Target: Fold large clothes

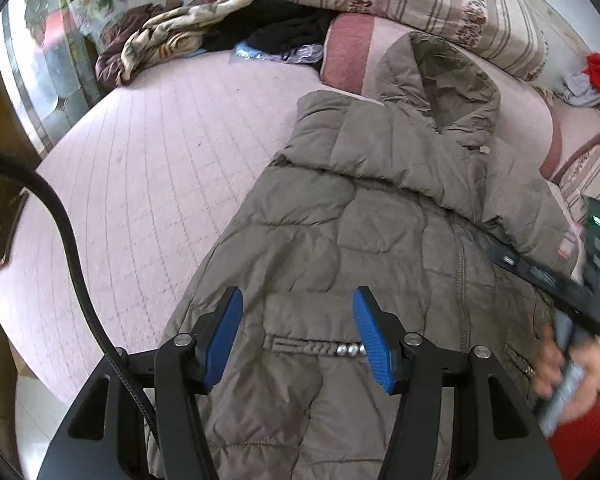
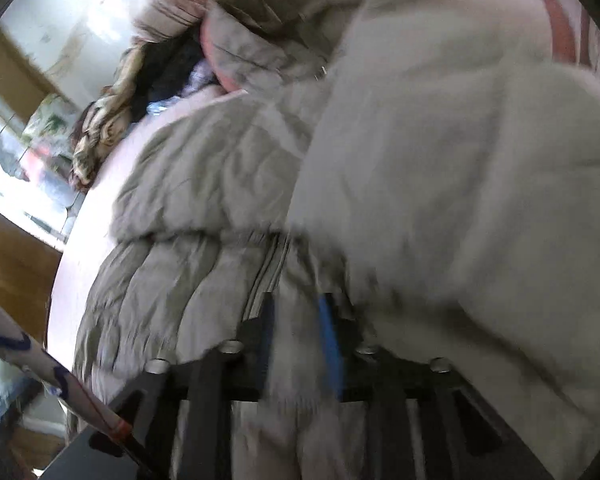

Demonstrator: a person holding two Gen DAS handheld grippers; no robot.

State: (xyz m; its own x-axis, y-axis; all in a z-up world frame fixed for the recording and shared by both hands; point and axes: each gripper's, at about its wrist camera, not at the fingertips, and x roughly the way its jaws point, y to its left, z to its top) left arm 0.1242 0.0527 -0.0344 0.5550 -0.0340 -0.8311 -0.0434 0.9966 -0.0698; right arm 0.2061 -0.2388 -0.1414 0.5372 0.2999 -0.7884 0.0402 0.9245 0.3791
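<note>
While my left fingers (image 1: 298, 340) hang half open over the coat (image 1: 340, 240), nothing is between them. Right under them I see the coat's waist, with a braided pocket trim and some shiny beads. My left fingers do not touch the cloth.

My right fingers (image 2: 298, 344) are a little way open. Puffy coat cloth sits in the gap between them, but the picture is too blurry for me to tell if the pads press on it. So I cannot say if I have hold of it there.

Going out from my left fingers, the coat lies flat on the pink bed (image 1: 140, 168). Its hood (image 1: 436, 76) points away from me, up by the striped pillows (image 1: 412, 0). One sleeve (image 1: 380, 148) is folded across the chest. My right fingers come in at the coat's right edge.

I think this coat is soft, fat and full of air. It will squash when I pinch it and puff back up. The shell looks smooth, so it may slip. It is likely bulky but not very heavy. I would grab a thick bunch at the hem or a side seam, not one thin layer.
</note>
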